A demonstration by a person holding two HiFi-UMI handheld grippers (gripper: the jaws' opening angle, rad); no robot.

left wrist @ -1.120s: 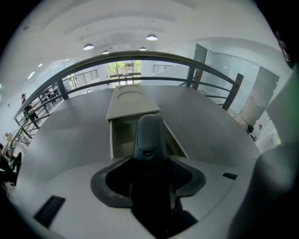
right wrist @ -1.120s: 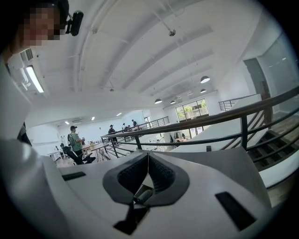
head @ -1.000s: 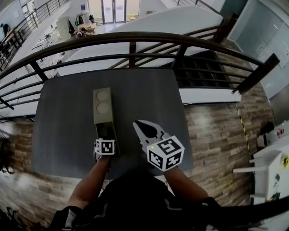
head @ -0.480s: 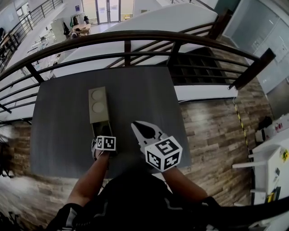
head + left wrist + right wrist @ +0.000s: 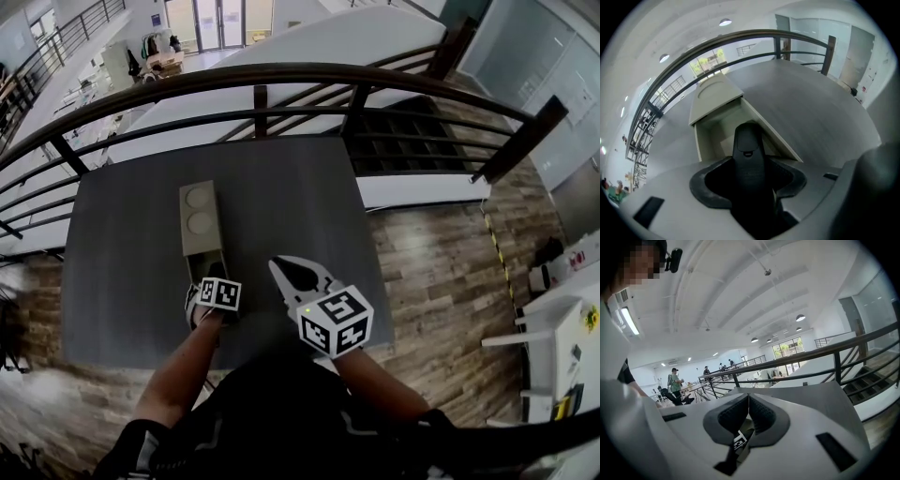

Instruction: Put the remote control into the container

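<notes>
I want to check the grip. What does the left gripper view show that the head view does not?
Only the left gripper view: the left gripper shut on the black remote control, which points at the open end of the container. Only the head view: the right gripper and two round recesses on the container's covered end. Both: the container on the dark table.

One remote (image 5: 749, 154), one container (image 5: 201, 246), two tools (image 5: 215, 275) (image 5: 282, 271)

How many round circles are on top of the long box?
2. Both are on the covered far half of the box: one circle at the far end, the other circle just nearer, toward the open part. The left gripper hides the box's near end.
</notes>
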